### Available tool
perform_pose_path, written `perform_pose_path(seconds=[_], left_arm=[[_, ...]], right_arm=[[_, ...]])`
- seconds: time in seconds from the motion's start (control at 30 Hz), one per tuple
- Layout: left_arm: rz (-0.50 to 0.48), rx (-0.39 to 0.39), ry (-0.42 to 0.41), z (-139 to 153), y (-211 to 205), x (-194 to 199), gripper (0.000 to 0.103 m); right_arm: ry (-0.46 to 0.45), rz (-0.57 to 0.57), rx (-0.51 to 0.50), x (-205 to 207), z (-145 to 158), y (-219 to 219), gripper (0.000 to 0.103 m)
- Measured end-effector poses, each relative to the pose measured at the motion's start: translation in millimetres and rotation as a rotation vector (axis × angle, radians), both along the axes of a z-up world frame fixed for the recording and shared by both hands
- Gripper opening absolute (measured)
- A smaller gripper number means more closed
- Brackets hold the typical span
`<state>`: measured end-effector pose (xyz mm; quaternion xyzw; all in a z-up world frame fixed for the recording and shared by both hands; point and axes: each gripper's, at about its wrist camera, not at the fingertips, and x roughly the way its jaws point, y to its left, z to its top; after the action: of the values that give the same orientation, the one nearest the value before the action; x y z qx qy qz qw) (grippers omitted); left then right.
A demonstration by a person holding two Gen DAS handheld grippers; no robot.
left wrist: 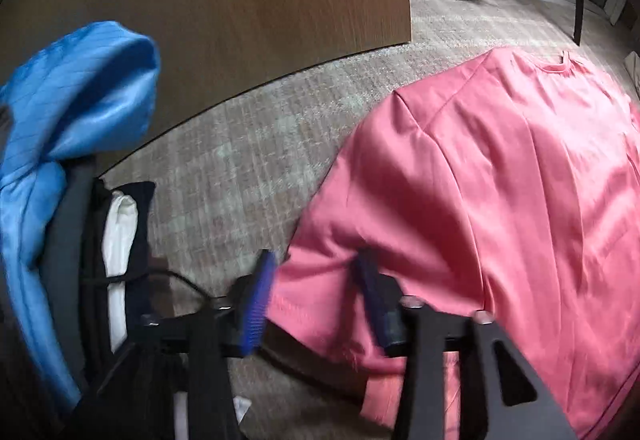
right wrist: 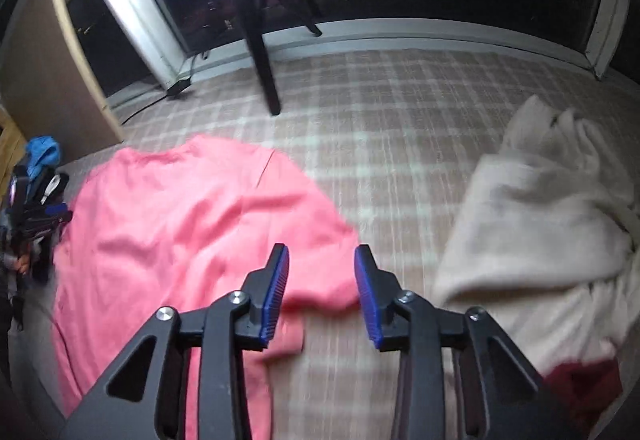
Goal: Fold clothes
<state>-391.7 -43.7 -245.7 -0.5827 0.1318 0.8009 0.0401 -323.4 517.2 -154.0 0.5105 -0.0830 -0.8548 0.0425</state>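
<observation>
The pink cotton T-shirt (right wrist: 192, 224) lies spread on the plaid carpeted floor (right wrist: 400, 99). Both the left hand-held gripper (left wrist: 316, 300) and right hand-held gripper (right wrist: 322, 292) are spread, pinching nothing; opposite edges should be gripped evenly.

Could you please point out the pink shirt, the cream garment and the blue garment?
pink shirt (right wrist: 180, 224): right wrist view, mid-body.
cream garment (right wrist: 532, 215): right wrist view, central folds.
blue garment (left wrist: 88, 87): left wrist view, upper bulge.
</observation>
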Motion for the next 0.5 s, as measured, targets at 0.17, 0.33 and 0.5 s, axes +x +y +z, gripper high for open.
perform_pose_path(seconds=[0.17,0.33,0.5], left_arm=[[-0.024,0.004,0.013,-1,3,2,0.037],[-0.064,0.009,0.027,-2,10,11,0.015],[-0.047,0.002,0.04,-2,10,13,0.001]], right_arm=[[-0.021,0.033,-0.039,-37,-23,-1,0.041],[-0.068,0.122,-0.007,-56,-43,-14,0.041],[-0.062,0.201,-0.019,-59,-48,-21,0.011]])
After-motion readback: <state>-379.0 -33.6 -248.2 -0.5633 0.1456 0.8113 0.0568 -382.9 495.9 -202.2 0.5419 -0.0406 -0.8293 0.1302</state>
